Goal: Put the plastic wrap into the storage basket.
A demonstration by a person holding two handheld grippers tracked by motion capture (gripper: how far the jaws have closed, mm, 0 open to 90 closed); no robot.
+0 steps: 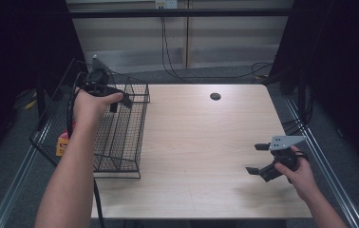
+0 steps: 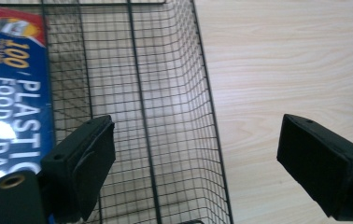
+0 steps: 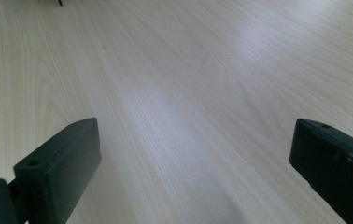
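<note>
Over the wire basket [image 1: 120,128], the left gripper [image 1: 118,99] hovers with fingers released.
Nothing sits between them; a blue plastic-wrap box [image 2: 11,102] lies in the basket at the table's [image 1: 201,142] left edge. Right gripper [image 1: 259,159] rests low, fingers spread, empty.

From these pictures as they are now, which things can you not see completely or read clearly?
- Plastic wrap box in the wire basket: in the left gripper view the picture edge and the left gripper jaw cut off its print; in the high view the person's forearm covers most of it.
- Dark round spot on the table: too small to identify; the right gripper view's edge cuts it.
</note>
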